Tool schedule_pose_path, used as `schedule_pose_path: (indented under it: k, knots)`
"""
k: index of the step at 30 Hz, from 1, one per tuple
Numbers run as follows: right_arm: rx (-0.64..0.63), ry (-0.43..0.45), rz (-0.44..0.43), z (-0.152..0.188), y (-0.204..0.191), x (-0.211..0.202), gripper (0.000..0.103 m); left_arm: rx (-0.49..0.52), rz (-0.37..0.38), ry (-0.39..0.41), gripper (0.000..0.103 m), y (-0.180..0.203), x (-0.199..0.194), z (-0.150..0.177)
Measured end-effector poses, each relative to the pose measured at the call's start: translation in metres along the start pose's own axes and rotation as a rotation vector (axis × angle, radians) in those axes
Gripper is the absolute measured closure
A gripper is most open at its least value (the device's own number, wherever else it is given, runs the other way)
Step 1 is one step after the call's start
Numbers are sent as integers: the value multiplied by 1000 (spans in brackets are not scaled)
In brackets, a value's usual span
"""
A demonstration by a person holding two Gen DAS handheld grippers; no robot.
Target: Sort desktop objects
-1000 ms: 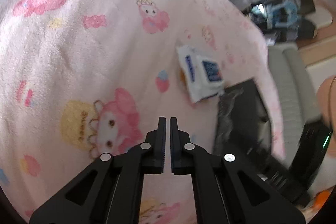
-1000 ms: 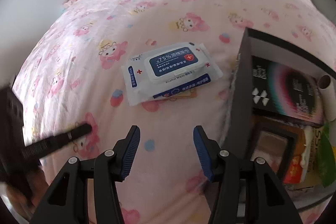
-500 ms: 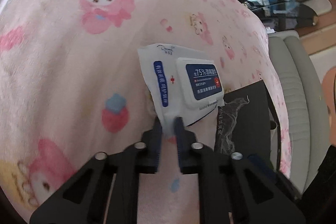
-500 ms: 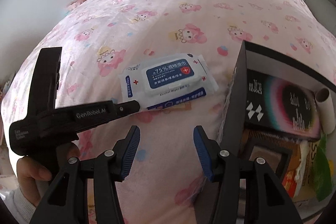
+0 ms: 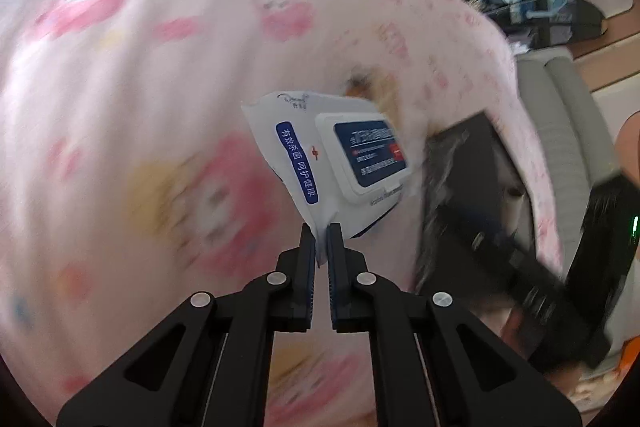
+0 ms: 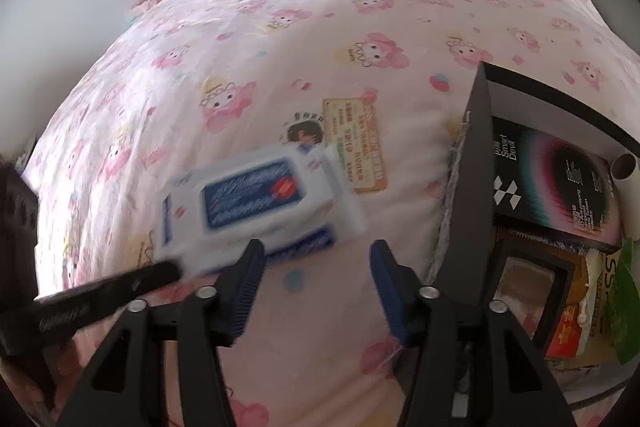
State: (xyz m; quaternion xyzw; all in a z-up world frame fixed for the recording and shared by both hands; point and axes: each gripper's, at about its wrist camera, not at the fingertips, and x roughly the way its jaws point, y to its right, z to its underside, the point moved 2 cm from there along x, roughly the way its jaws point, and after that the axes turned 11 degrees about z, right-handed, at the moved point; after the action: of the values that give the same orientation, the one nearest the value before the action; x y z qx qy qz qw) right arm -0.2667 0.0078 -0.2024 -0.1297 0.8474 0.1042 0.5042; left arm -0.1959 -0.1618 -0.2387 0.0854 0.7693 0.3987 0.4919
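The wipes pack (image 5: 340, 163) is hanging by its crimped corner from the left claw (image 5: 321, 239), whose jaws are pinching together on that edge, lifted clear of the pink cartoon-print blanket (image 5: 140, 75). In the right wrist view the pack (image 6: 260, 203) is blurring just above the right claw (image 6: 316, 267), whose jaws have just been opening and are standing apart around nothing. Beyond it, a yellow card (image 6: 356, 143) is lying flat on the blanket, beside the black box (image 6: 472, 195) holding other items.
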Motion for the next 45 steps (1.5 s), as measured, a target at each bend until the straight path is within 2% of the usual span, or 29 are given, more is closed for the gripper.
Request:
schedule_pose_path:
  k: [2, 4, 6, 8, 13, 16, 19, 23, 27, 30, 31, 32, 34, 35, 37, 39, 41, 43, 45]
  knots:
    - [-19, 16, 13, 3, -6, 0, 41, -50, -16, 25, 92, -17, -10, 2]
    - [-33, 30, 27, 4, -10, 0, 40, -107, 17, 72, 92, -28, -18, -3]
    - [-45, 43, 42, 5, -13, -1, 39, -96, 8, 126, 92, -28, -19, -11]
    - [-53, 55, 15, 5, -18, -3, 39, -68, -23, 161, 91, -26, -17, -16]
    - [-129, 79, -70, 1, -37, -5, 39, -81, -114, 118, 92, -41, -1, -15]
    - [-123, 51, -101, -5, -40, 14, 39, -85, -158, 155, 94, -48, -9, -16]
    - [-76, -14, -124, -4, -36, 36, 39, -96, -97, 154, 94, -50, -10, -17]
    - [-21, -70, -159, 3, -28, 52, 39, -63, -95, 139, 94, -44, -6, -15]
    - [-31, -55, -201, 8, -27, 35, 48, -69, -76, 131, 94, -40, -5, -14]
    - [-57, -57, -201, 15, -29, 21, 49, -55, -81, 124, 94, -35, -5, -14]
    - [-71, -66, -214, 21, -31, 15, 53, -52, -74, 118, 94, -32, -5, -13]
    - [-78, -79, -252, 26, -32, 10, 58, -51, -57, 107, 93, -30, -5, -12]
    - [-82, -117, -357, 45, -37, -4, 59, -73, -34, 64, 93, -26, -2, -2]
    - [-97, -123, -380, 56, -39, -12, 59, -82, -29, 41, 93, -24, -3, 6]
    - [-159, -92, -326, 77, -41, -27, 59, -63, -22, 32, 93, -19, -6, 16]
    - [-176, -65, -245, 82, -35, -27, 58, -69, -29, 65, 93, -20, -11, 13]
    - [-134, -58, -164, 72, -25, -17, 58, -101, 4, 83, 92, -24, -12, 7]
    - [-70, -57, -139, 55, -15, -10, 58, -110, 31, 79, 87, -25, -8, 3]
    - [-50, -24, -119, 36, -11, -9, 57, -100, 16, 66, 85, -24, -3, 4]
